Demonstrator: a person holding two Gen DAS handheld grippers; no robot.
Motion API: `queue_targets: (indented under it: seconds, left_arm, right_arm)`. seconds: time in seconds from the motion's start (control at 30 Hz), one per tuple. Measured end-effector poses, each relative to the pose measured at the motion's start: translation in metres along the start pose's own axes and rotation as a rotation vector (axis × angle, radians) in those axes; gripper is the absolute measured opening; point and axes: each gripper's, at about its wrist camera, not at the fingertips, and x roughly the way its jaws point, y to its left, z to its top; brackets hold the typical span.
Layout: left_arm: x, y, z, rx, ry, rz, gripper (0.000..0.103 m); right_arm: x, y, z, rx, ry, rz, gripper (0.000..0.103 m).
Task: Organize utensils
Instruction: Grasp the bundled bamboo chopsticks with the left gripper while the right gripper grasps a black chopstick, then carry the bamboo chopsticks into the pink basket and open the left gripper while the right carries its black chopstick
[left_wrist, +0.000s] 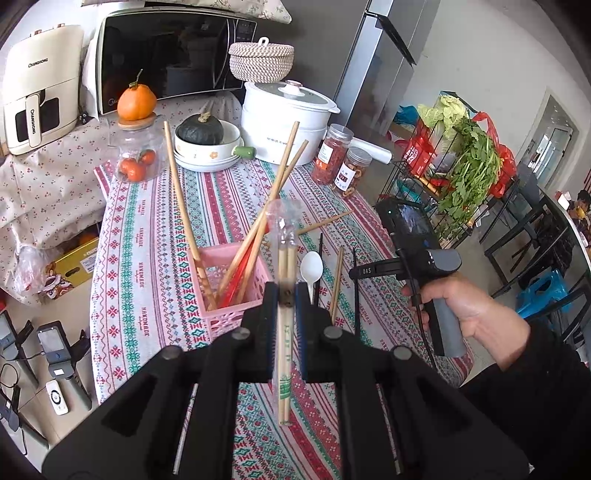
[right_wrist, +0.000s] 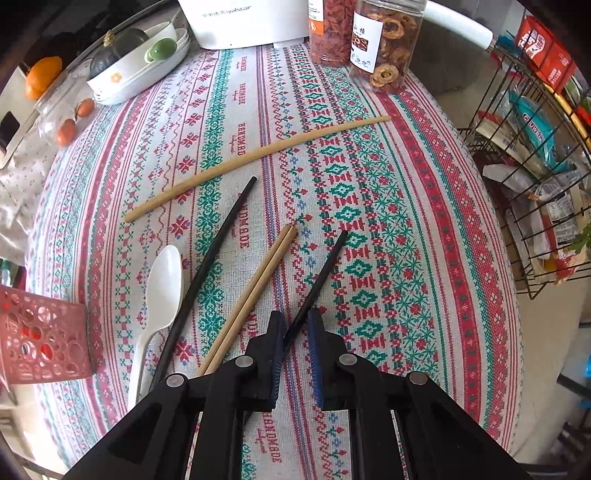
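My left gripper (left_wrist: 285, 295) is shut on a pair of wrapped bamboo chopsticks (left_wrist: 285, 332), held upright just right of the pink basket (left_wrist: 229, 291). The basket holds several wooden and red chopsticks. My right gripper (right_wrist: 297, 325) hovers low over the tablecloth, jaws narrowly apart around a black chopstick (right_wrist: 319, 280). On the cloth lie a second black chopstick (right_wrist: 210, 258), a joined bamboo pair (right_wrist: 255, 291), a long single wooden chopstick (right_wrist: 258, 155) and a white plastic spoon (right_wrist: 160, 295). The basket's corner shows at the left of the right wrist view (right_wrist: 40, 336).
At the table's far end stand a white cooker (left_wrist: 288, 122), a bowl with a squash (left_wrist: 207, 142), a glass jar of oranges (left_wrist: 138, 151) and two snack jars (right_wrist: 369, 33). A wire rack with vegetables (left_wrist: 461, 173) stands right of the table.
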Motion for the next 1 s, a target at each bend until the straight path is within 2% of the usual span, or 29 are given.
queue_targets:
  seconds: [0.17, 0.4, 0.53, 0.73, 0.83, 1.0]
  left_arm:
    - [-0.007, -0.001, 0.0, 0.004, -0.025, -0.007, 0.01]
    - [-0.03, -0.002, 0.01, -0.009, -0.134, -0.01, 0.01]
    - [-0.047, -0.002, 0.018, -0.012, -0.265, 0.0, 0.01]
    - [-0.058, 0.005, 0.025, -0.053, -0.427, 0.025, 0.01]
    - [-0.059, 0.007, 0.027, -0.064, -0.504, 0.079, 0.01]
    - [-0.048, 0.012, 0.032, -0.072, -0.545, 0.132, 0.01]
  right_arm:
    - [-0.013, -0.018, -0.01, 0.052, -0.006, 0.107, 0.006]
    - [-0.08, -0.028, -0.035, 0.043, -0.179, 0.218, 0.005]
    - [-0.124, -0.028, -0.053, 0.018, -0.307, 0.274, 0.005]
    - [-0.172, -0.029, -0.071, -0.012, -0.462, 0.321, 0.005]
    - [-0.187, -0.03, -0.076, -0.036, -0.513, 0.328, 0.005]
    - [-0.194, -0.03, -0.076, -0.036, -0.559, 0.311, 0.005]
